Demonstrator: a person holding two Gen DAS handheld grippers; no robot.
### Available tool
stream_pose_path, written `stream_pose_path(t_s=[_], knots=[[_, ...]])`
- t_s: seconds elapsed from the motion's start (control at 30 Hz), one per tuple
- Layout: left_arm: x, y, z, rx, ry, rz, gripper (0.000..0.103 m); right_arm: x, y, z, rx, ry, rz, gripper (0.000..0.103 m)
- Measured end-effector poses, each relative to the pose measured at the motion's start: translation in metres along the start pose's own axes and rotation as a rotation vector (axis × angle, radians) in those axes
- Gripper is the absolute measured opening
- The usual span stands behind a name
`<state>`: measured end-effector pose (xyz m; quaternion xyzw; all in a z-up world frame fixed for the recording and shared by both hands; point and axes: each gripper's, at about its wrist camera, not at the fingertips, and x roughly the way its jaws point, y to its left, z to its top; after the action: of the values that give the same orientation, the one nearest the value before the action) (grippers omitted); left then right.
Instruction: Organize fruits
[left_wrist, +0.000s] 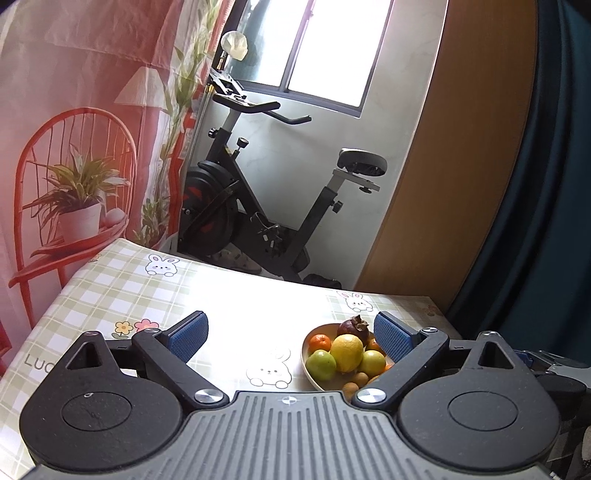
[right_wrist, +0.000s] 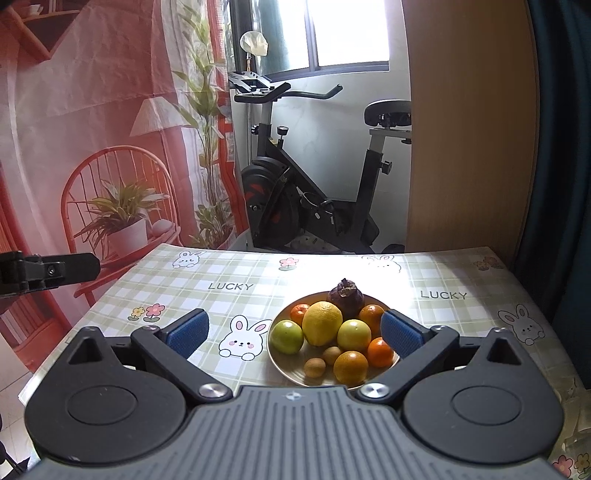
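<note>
Both grippers have their blue-padded fingers spread wide apart with nothing between them. The right gripper (right_wrist: 293, 330) hovers low over the near side of the table, and its right pad (right_wrist: 400, 332) covers part of the plate's right edge and one orange. The left gripper (left_wrist: 291, 334) sits farther left; its right pad (left_wrist: 393, 338) hides the right part of the plate (left_wrist: 308, 363), so several fruits there are only slivers.

The plate (right_wrist: 291, 365) stands on the checked tablecloth (right_wrist: 207, 273), toward the right half of the table. On it lie a lemon (right_wrist: 322, 323), its long axis running roughly upright and leaning slightly left, two green fruits (right_wrist: 287, 336), several oranges (right_wrist: 351, 367), two small brown fruits (right_wrist: 314, 367) and a dark purple fruit (right_wrist: 345, 293) at the back with its dried calyx pointing up.

"LUCKY" is printed twice on the cloth in the right wrist view; in the left wrist view only "LUC" shows, the rest cut off by the gripper body. An exercise bike (right_wrist: 295, 192) stands behind the table.
</note>
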<state>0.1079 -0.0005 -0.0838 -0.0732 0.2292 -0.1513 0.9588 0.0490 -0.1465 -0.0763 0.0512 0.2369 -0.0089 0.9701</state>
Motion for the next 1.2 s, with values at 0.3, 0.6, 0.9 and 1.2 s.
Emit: stream_pose_path(t_s=[0.3, 0.6, 0.9, 1.2], knots=[[-0.010, -0.012, 0.000, 0.040, -0.021, 0.053, 0.098, -0.006, 0.000, -0.001, -0.006, -0.012, 0.002, 0.101], [-0.013, -0.023, -0.003, 0.125, -0.011, 0.119, 0.098, -0.004, -0.002, -0.003, -0.002, -0.013, 0.003, 0.101], [-0.016, -0.015, 0.002, 0.096, -0.014, 0.057, 0.098, -0.005, -0.003, -0.003, 0.003, -0.014, 0.005, 0.101], [-0.015, -0.022, 0.002, 0.125, -0.005, 0.102, 0.098, -0.008, -0.003, -0.005, 0.008, -0.017, 0.008, 0.101]])
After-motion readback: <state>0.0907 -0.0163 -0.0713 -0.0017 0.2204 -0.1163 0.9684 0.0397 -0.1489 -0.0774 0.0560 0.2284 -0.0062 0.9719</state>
